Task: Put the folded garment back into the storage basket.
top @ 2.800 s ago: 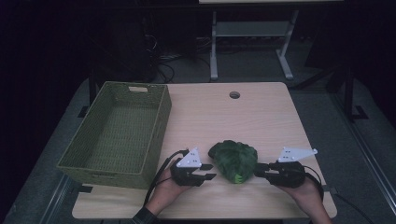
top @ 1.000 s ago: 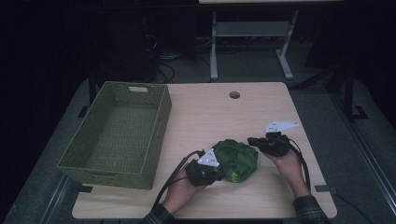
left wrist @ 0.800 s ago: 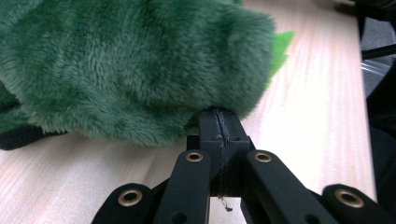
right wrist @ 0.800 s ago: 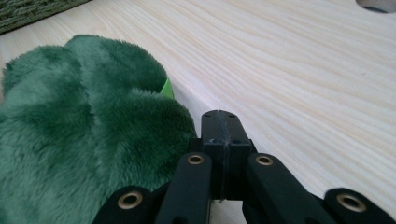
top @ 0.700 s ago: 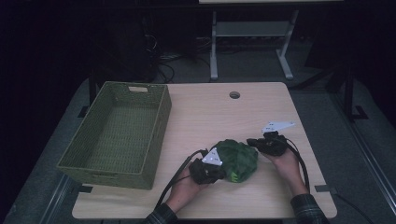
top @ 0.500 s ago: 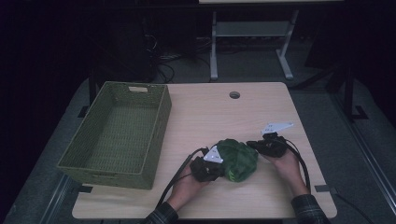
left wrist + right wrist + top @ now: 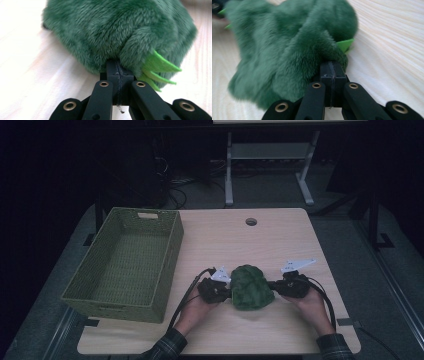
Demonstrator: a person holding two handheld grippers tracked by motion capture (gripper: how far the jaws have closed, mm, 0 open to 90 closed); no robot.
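A green plush [image 7: 251,287] lies on the bench [image 7: 260,240] near its front edge, right of a green basket [image 7: 127,262]. The left claw [image 7: 223,291] presses against the plush's left side with its jaws fully closed, and the right claw [image 7: 276,287] does the same at its right side. In each gripper view the 2 jaws meet flat together, their tips buried in fur beside light-green felt spikes [image 7: 160,67].

A dark green, long-piled plush toy [image 7: 117,32] lies on a pale wooden tabletop [image 7: 32,82]. The left gripper [image 7: 117,72], black with brass-coloured rivets on its linkage arms, has its two jaws pressed together, and their tips are sunk into the fur at the toy's lower edge. Just to the right of the jaw tips, three pointed bright green felt spikes [image 7: 160,67] jut from a rounded lobe of the toy.
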